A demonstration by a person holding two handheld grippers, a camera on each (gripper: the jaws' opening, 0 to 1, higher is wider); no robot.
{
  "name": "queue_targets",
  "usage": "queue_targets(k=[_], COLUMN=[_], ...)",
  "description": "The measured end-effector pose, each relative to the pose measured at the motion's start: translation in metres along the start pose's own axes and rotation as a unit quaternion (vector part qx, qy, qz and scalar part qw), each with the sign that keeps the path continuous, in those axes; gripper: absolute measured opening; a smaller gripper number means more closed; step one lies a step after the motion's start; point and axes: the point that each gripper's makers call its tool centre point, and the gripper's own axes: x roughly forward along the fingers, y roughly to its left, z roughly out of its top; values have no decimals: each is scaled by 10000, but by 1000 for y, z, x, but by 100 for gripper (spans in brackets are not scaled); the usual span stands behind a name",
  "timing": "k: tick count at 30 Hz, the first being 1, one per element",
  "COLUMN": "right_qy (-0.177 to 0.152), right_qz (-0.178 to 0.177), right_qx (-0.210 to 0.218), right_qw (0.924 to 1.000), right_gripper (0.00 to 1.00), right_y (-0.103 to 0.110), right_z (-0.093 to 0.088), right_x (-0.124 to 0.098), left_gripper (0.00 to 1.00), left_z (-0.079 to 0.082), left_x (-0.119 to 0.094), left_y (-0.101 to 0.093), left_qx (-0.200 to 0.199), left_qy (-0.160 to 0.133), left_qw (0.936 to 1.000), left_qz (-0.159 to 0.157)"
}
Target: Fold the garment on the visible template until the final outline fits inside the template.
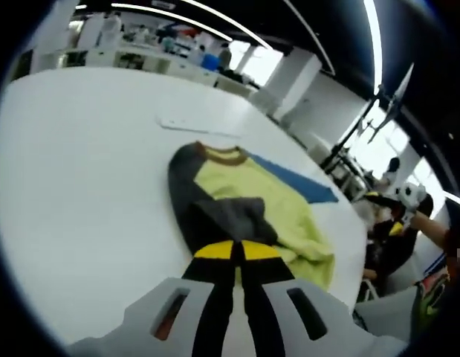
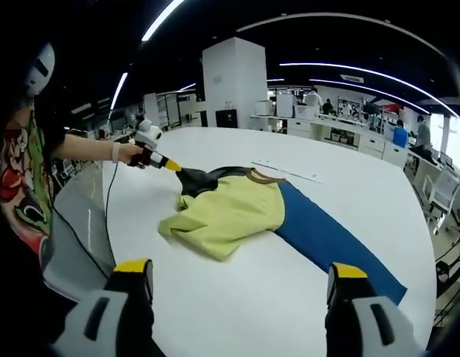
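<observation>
A yellow-green shirt (image 1: 267,195) with dark grey sleeves and a brown collar (image 1: 222,154) lies crumpled on a white table (image 1: 81,171), partly over a blue template (image 1: 300,182). My left gripper (image 1: 237,251) is shut on the dark grey sleeve (image 1: 230,219) right at its yellow tips. In the right gripper view the same left gripper (image 2: 170,165), held by a person's hand, pinches the dark sleeve (image 2: 196,180) at the shirt's (image 2: 230,212) far left corner. The blue template (image 2: 326,238) runs out to the right of the shirt. My right gripper (image 2: 241,271) stands wide open above bare table, short of the shirt.
A thin white strip (image 2: 285,169) lies on the table beyond the collar. The table's rounded edge (image 2: 103,223) curves by the person (image 2: 21,186) at the left. A white pillar (image 2: 233,82) and desks stand behind.
</observation>
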Motion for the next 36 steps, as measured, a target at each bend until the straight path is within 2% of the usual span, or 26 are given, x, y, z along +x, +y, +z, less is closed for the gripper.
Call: queue_targets(k=[13, 15, 23, 30, 33, 34, 36], right_qy=[-58, -57, -70, -43, -31, -24, -6], right_qz=[109, 130, 179, 220, 216, 209, 199], right_qx=[-58, -89, -88, -113, -119, -114, -108], right_qw=[9999, 9999, 9998, 9997, 9997, 9997, 9997], right_gripper=[98, 98, 98, 98, 98, 98, 98], right_y=[10, 11, 16, 19, 18, 17, 16], right_z=[6, 7, 8, 8, 9, 8, 7], right_x=[4, 5, 6, 8, 8, 7, 7], left_gripper=[0, 0, 0, 0, 0, 0, 0], left_z=[-8, -12, -24, -33, -38, -42, -44], left_x=[-65, -76, -104, -124, -137, -143, -153], left_y=[10, 12, 20, 45, 64, 72, 82], left_qx=[-78, -189, -373, -639, -768, -965, -992], left_qy=[-229, -254, -321, -286, -238, -199, -215], left_qw=[9993, 9989, 9974, 9931, 9890, 9853, 9832], left_qz=[289, 333, 518, 946, 1242, 1393, 1514])
